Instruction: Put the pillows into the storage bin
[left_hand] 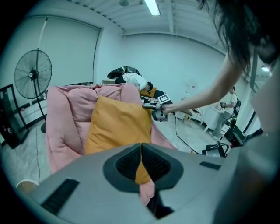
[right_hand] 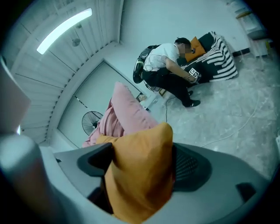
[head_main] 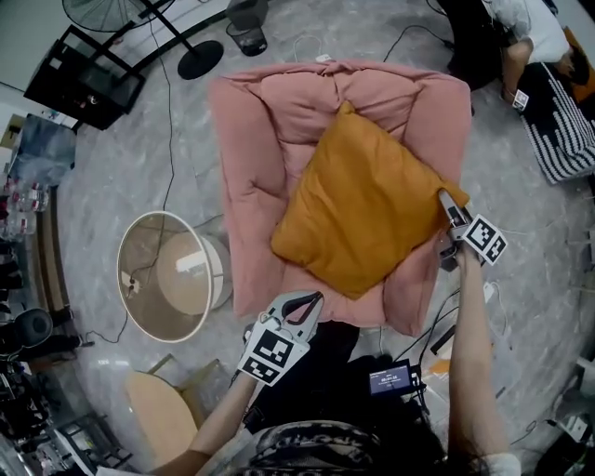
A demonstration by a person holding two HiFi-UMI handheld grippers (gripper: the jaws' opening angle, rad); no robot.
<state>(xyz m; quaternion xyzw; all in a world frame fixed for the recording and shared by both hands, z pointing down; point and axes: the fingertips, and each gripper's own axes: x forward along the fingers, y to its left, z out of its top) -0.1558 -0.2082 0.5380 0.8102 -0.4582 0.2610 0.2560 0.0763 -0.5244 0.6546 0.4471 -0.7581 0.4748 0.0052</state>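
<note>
Pink padded floor lounger (head_main: 251, 177) sits mid-frame on grey marbled floor (head_main: 121, 167), with a black cable (head_main: 170, 139) trailing past its left side. Standing fan (head_main: 200, 58) and small black basket (head_main: 246, 37) beyond its far end, black frame rack (head_main: 84, 79) far left. Person (head_main: 525, 23) on striped mat (head_main: 567, 130) top right, pale wooden seat (head_main: 163, 409) bottom left, black box with lit display (head_main: 392, 379) bottom centre.

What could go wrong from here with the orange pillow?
1. The right gripper has only a corner of the orange pillow between its open fingers; a pinch there may slip.
2. The left gripper is shut, off the pillow: one-handed, it may sag.
3. The pillow looks wider than the storage bin; it may jam.
</note>
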